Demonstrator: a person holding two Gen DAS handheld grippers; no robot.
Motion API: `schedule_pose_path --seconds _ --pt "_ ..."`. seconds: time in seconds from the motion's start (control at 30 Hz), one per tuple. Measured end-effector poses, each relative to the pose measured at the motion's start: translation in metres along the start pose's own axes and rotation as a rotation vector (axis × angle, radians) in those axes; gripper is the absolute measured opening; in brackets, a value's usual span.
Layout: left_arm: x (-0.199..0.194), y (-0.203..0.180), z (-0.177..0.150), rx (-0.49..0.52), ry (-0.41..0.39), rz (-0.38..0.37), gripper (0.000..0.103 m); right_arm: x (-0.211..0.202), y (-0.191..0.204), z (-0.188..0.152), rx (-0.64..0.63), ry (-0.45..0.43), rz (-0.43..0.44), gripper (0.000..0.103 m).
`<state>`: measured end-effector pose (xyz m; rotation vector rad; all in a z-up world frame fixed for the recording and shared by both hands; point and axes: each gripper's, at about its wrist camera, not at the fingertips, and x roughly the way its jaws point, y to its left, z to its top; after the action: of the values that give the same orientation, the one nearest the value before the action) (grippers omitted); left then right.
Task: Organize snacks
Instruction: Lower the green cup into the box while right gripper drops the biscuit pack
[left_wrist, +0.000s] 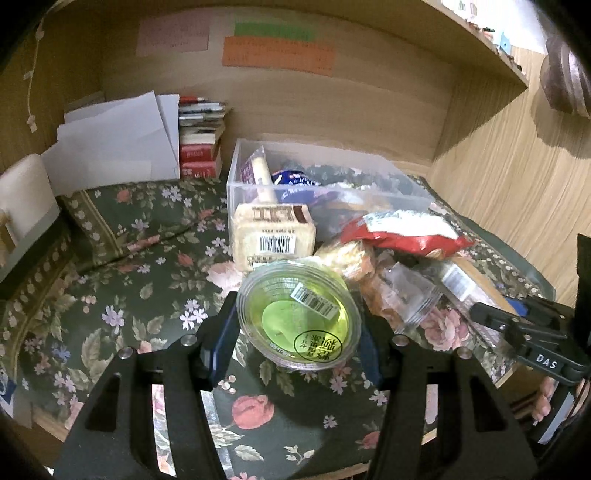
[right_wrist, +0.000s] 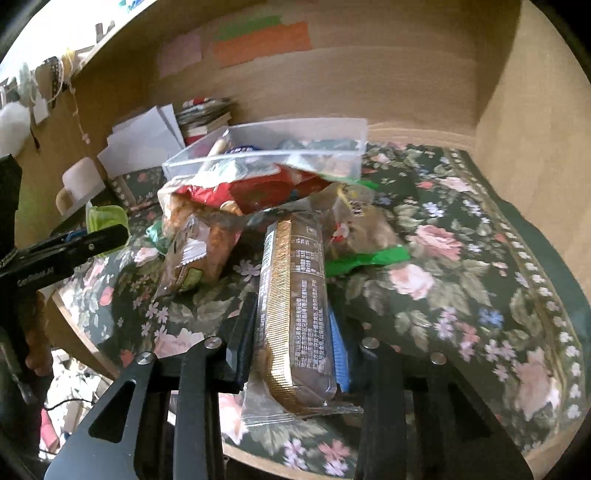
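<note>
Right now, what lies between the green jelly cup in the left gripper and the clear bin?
In the left wrist view, a beige barcoded packet lies between the green jelly cup and the clear bin.

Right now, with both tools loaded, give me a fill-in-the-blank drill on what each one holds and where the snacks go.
1. The left tool grips a clear cup with a ____ lid.
2. The right tool holds a long ____ biscuit pack.
3. The red chip bag lies in front of the clear ____ bin.
4. The tablecloth has a ____ pattern.

Missing words: green; brown; plastic; floral
</note>
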<state>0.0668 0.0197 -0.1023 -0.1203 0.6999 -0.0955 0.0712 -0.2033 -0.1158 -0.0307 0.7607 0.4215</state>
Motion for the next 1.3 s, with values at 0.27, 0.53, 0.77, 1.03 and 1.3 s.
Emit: schedule_pose_path --seconds 0.27,0.53,0.77,1.03,1.3 --pt "-0.011 -0.002 0.015 0.014 -0.048 -0.003 0.057 -0.023 -0.011 0.008 0.006 -0.062 -0.065 0.032" --pt "-0.015 -0.007 0.047 0.031 -0.103 -0.012 0.057 -0.031 -0.013 0.037 -0.012 -0.134 -0.093 0.032" --pt "-0.007 -0.009 0.077 0.045 -0.128 -0.023 0.057 -0.028 -0.008 0.074 -0.043 -0.208 -0.077 0.032" --pt "0.008 -0.011 0.11 0.07 -0.152 -0.012 0.057 -0.006 -0.009 0.106 -0.066 -0.233 -0.057 0.032" --pt "0.038 -0.004 0.136 0.084 -0.136 -0.012 0.057 0.03 -0.013 0.14 -0.083 -0.197 -0.049 0.032"
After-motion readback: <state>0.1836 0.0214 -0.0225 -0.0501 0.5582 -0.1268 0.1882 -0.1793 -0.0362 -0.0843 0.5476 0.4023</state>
